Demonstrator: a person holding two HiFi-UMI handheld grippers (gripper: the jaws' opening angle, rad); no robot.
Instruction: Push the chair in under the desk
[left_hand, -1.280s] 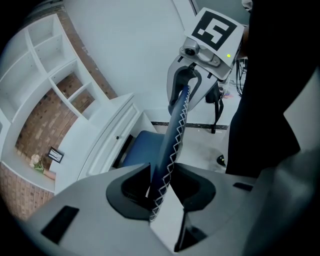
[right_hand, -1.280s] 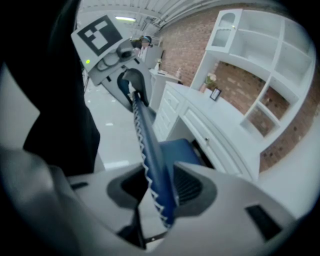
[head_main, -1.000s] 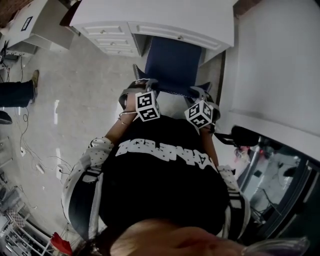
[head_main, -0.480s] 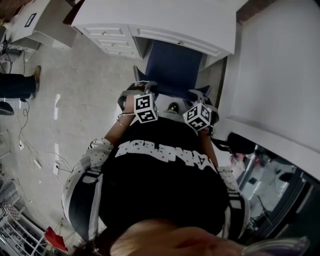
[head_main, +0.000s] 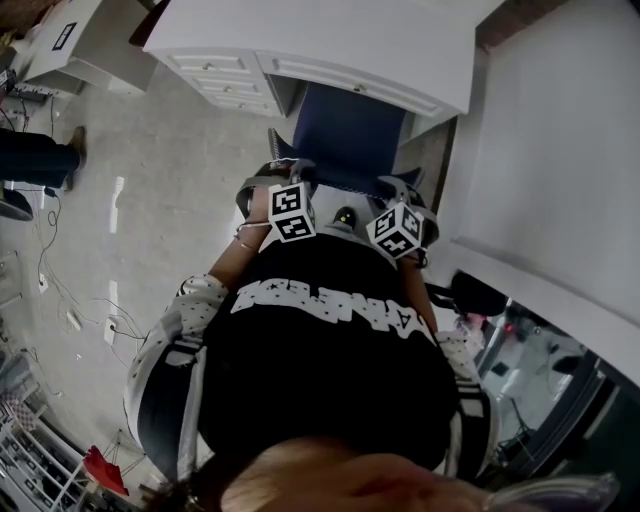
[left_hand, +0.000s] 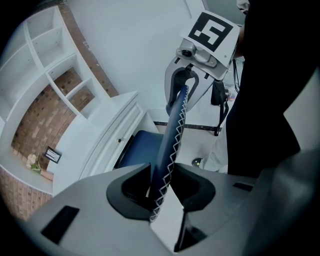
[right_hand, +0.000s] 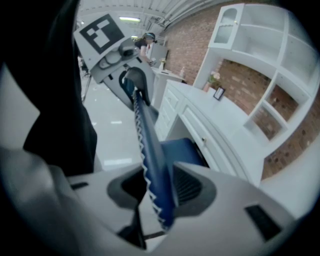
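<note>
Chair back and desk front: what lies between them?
Between chair back and desk lies only the blue seat, partly under the desk, seen in the head view.

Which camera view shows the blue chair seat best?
The head view: it shows the seat from above, running under the desk. Both gripper views show only a small piece of it beyond the backrest edge.

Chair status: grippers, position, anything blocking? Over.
Both clamped on chair backrest: left gripper, right gripper. Seat partly under desk. No obstruction visible.
</note>
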